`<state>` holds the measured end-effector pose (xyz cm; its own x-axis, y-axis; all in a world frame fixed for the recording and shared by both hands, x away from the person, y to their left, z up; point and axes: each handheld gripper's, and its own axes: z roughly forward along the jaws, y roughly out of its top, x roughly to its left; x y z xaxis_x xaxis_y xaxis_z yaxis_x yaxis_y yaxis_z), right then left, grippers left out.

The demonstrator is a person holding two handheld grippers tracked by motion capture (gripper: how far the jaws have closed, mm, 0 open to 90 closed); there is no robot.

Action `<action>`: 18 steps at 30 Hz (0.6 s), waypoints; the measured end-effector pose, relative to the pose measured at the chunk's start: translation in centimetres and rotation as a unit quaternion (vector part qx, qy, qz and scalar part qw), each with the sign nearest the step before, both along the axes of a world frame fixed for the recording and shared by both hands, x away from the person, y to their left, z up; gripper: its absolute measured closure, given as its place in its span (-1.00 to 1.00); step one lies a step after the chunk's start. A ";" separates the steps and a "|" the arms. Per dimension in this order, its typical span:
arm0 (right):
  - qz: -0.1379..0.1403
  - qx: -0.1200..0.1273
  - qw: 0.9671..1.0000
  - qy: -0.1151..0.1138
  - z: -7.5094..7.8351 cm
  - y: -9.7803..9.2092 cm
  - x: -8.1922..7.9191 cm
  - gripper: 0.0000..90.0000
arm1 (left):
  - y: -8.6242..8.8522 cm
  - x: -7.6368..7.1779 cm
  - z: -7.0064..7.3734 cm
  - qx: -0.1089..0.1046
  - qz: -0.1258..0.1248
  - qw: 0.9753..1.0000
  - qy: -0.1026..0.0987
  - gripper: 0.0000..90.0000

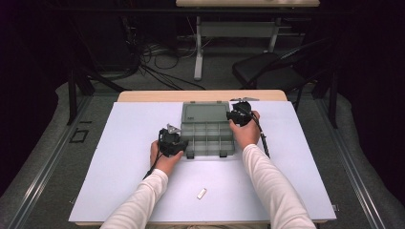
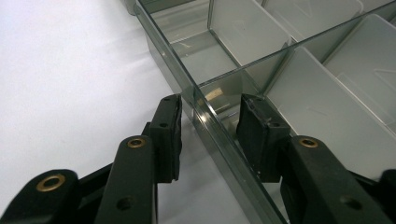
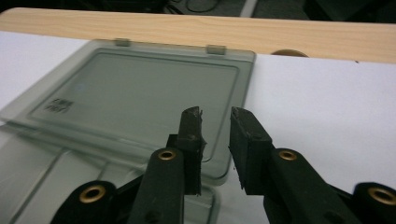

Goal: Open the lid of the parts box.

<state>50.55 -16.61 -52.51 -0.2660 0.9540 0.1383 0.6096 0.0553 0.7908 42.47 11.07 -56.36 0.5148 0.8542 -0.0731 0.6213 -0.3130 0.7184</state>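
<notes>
My left gripper (image 2: 210, 128) straddles the left wall of the clear plastic compartment box (image 1: 208, 137) mid-table, jaws spread, my right gripper (image 3: 215, 128) parted over its flat-open lid (image 3: 140, 95); light, stiff, slippery, best pinched at the rim

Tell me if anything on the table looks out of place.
One thing: a small white piece lies alone on the mat, well apart from the open box. What it is can't be told.

organizer box (image 2: 243, 60): clear smoky glossy plastic | mat (image 1: 133, 143): matt white | table edge (image 3: 187, 28): pale wood
</notes>
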 end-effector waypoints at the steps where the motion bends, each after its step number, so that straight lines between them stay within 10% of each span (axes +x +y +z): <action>1: 0.007 0.002 1.000 -0.002 0.2 0.1 -0.3 0.60 | 0.0 0.0 0.0 0.000 0.001 1.000 0.000 0.34; 10: 0.060 -0.021 0.997 -0.043 0.3 0.2 -3.0 0.05 | 1.3 -0.2 1.2 -0.047 0.008 0.999 0.014 -0.01; 18: 0.090 -0.020 0.994 -0.065 1.8 -0.3 -5.9 -0.05 | 3.0 -1.5 3.3 -0.070 -0.007 0.997 -0.016 -0.06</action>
